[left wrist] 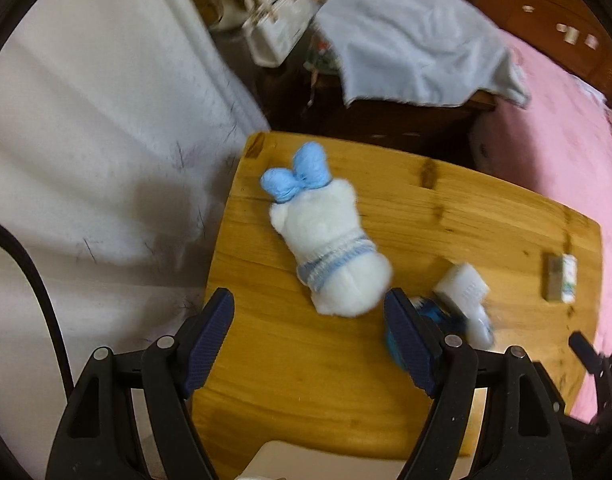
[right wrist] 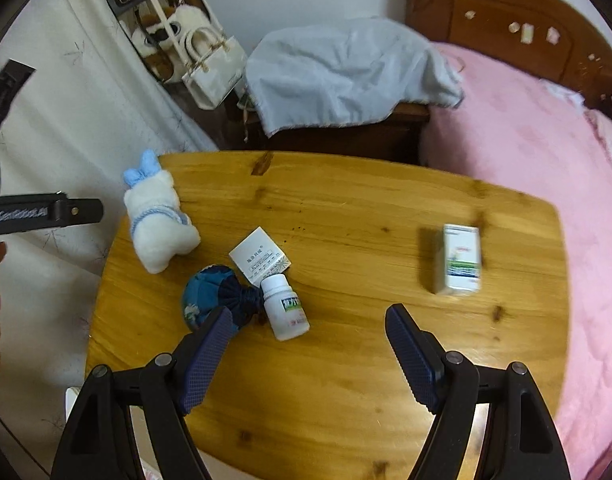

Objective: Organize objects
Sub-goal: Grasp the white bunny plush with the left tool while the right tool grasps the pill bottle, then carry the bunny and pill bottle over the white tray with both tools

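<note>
A white plush toy point(left wrist: 329, 248) with a blue bow lies on the wooden table point(left wrist: 306, 360) near its left edge. My left gripper point(left wrist: 307, 304) hangs open just above the toy's lower end, one finger on each side, without touching it. In the right wrist view a white pill bottle point(right wrist: 286, 308) lies on its side beside a blue cloth pouch point(right wrist: 210, 292) and a small white box point(right wrist: 260, 256). A white-and-green box point(right wrist: 459, 260) stands further right. My right gripper point(right wrist: 309, 316) is open above the table, near the bottle, with nothing in it.
A pink bed point(right wrist: 525, 152) with a wooden headboard point(right wrist: 505, 20) borders the table on the right. Behind the table stands a dark nightstand under a pale blue cloth point(right wrist: 345, 72), with a white handbag point(right wrist: 214, 68) next to it. A white curtain point(left wrist: 86, 140) hangs at the left.
</note>
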`<state>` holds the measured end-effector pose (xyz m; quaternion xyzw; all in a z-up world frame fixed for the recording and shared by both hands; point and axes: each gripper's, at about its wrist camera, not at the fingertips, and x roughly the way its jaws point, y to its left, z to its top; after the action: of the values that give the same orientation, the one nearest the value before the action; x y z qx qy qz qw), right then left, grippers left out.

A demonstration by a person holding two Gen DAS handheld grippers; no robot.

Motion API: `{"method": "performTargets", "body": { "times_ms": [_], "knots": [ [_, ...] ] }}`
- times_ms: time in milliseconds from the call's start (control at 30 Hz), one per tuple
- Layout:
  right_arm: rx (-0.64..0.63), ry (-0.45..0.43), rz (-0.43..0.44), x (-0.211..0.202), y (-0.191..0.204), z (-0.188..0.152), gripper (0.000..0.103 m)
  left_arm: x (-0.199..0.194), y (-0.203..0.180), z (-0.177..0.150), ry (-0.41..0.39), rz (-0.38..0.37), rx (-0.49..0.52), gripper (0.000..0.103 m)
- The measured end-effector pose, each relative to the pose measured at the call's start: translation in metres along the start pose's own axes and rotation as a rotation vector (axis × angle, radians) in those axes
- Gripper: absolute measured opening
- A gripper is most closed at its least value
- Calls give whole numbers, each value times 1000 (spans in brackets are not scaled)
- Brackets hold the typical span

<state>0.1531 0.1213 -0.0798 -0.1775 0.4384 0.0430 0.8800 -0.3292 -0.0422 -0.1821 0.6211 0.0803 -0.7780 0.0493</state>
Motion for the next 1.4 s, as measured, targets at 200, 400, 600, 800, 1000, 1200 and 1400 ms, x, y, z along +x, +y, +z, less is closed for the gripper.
{"method": "performTargets", "body": {
  "times_ms": [200,400,600,800,1000,1200,1400],
  "knots": [
    [45,68,1,41,-4,2,72,47,8,18,52,26,-90,80],
    [33,121,-17,65,-1,0,67,69,10,26,84,-43,-184,84],
    [40,165,12,78,5,-3,51,88,5,28,120,-61,-216,84],
    [38,186,9,86,15,-3,33,104,5,27,159,-67,-275,83],
    [70,206,5,85,17,-4,32,113,5,22,185,-63,-288,72],
    [143,228,20,75,9,-13,32,113,7,18,175,-78,-289,61],
    [211,208,20,47,4,-22,32,100,10,6,164,-106,-296,59]
  ]
}}
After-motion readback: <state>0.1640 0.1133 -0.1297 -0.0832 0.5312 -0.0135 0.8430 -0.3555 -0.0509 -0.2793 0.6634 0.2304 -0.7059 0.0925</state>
